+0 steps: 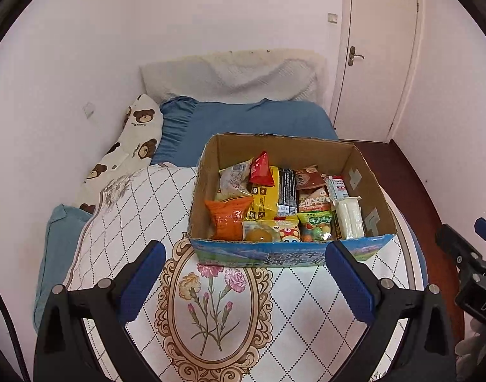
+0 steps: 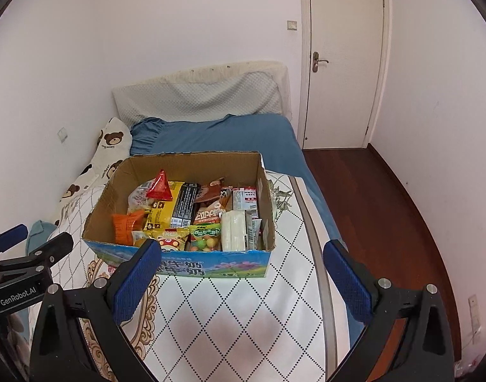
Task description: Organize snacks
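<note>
the snack box (image 1: 287, 254) sits just beyond the spread-wide left gripper (image 1: 246, 273).

We see both views evenly lit by soft, diffuse daylight, bright enough that the wall (image 1: 147, 31) has a faint pinkish cast and shadows stay pale, the plainest being a dim patch on the quilt (image 2: 243, 318) between the tool fingers. We find no hard glare. The fisheye lens bends the door (image 2: 345, 57) and wall lines, black corners vignette each frame, and the box (image 1: 287, 254) stays sharp.
</note>
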{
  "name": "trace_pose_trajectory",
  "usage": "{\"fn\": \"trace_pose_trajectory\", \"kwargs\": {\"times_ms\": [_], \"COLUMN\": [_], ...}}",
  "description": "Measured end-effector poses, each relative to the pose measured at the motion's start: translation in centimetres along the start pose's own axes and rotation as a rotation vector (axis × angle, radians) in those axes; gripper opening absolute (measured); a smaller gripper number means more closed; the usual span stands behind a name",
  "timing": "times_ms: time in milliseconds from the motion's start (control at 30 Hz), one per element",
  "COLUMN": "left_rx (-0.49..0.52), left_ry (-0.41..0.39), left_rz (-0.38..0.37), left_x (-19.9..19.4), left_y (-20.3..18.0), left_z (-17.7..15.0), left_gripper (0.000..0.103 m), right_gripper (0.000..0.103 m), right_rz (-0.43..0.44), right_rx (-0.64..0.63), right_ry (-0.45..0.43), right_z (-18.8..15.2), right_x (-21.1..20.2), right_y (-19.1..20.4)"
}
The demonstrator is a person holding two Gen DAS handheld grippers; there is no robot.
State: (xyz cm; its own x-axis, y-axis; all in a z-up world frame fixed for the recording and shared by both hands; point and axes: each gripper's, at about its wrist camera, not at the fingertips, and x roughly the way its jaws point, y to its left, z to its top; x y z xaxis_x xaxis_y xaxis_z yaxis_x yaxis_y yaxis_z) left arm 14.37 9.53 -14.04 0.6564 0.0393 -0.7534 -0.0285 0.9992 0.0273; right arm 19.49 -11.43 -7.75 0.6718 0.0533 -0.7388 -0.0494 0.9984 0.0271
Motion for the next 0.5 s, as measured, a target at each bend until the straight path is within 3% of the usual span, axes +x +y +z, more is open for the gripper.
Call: {"fn": "trace_pose_trajectory", "kwargs": {"times_ms": [500], "left_rx": [-0.003], "left_ry": [-0.004], "left_rz": [-0.013], "left_x": [0.11], "left_y": [-0.12], "left_z": [0.35], "left_gripper": [0.103], "right_gripper": [0.103], "right_rz": [0.015], "right_rx": [-0.009], "right_ry": [0.001], "right_z": [0.29], "right_x": [0.96], "right_y": [0.56]}}
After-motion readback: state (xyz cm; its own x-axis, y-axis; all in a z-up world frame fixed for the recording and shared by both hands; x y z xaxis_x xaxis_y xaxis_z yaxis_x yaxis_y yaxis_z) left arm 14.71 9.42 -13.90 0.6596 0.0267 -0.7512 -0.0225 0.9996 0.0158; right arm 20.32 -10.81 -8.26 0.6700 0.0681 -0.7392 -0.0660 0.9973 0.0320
